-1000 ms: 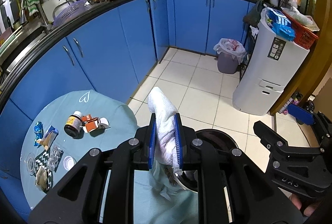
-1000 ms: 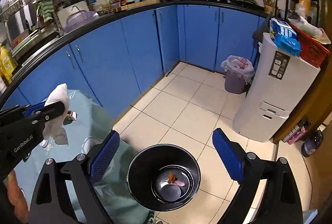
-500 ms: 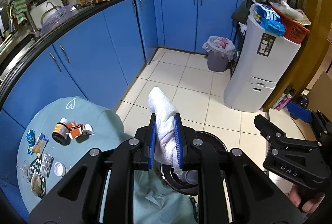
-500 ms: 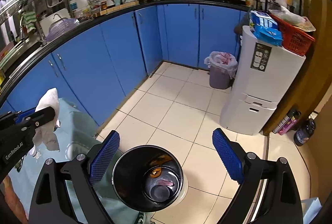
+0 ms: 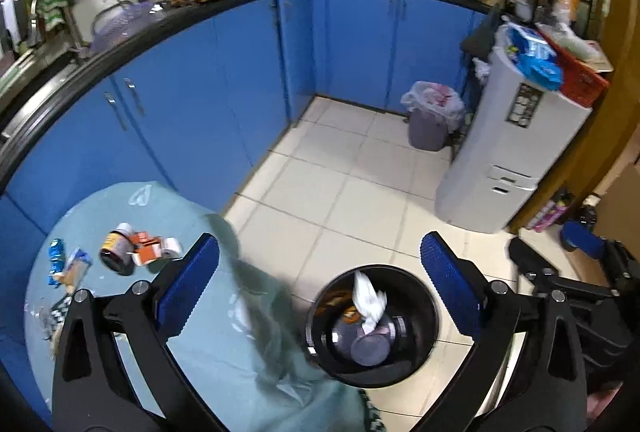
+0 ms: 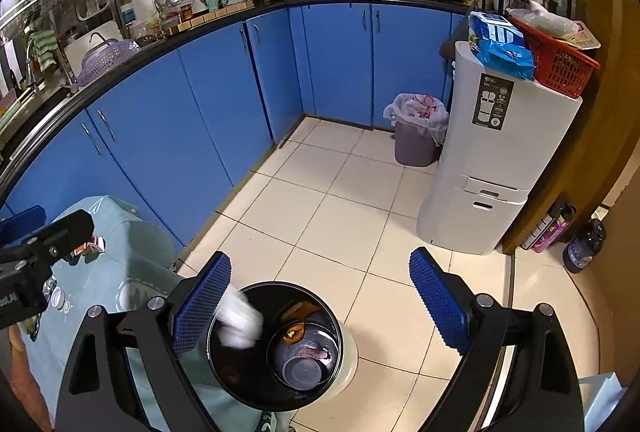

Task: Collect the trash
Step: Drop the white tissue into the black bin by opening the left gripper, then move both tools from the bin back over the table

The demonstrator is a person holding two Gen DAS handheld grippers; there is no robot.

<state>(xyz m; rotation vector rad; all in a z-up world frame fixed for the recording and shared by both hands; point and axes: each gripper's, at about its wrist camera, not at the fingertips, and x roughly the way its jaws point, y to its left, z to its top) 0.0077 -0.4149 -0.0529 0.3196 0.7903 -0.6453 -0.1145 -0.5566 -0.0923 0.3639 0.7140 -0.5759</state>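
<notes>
Left hand-held gripper [image 5: 320, 288] just sprung open, white tissue [image 5: 370, 298] now inside black bin [image 5: 424, 296].

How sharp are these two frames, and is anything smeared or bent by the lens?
Left wrist view: the teal tablecloth edge is smeared; the white tissue in the black bin reads fairly clear. Right wrist view: the tissue is a blur. Both views: fisheye bends the countertop into an arc.
</notes>
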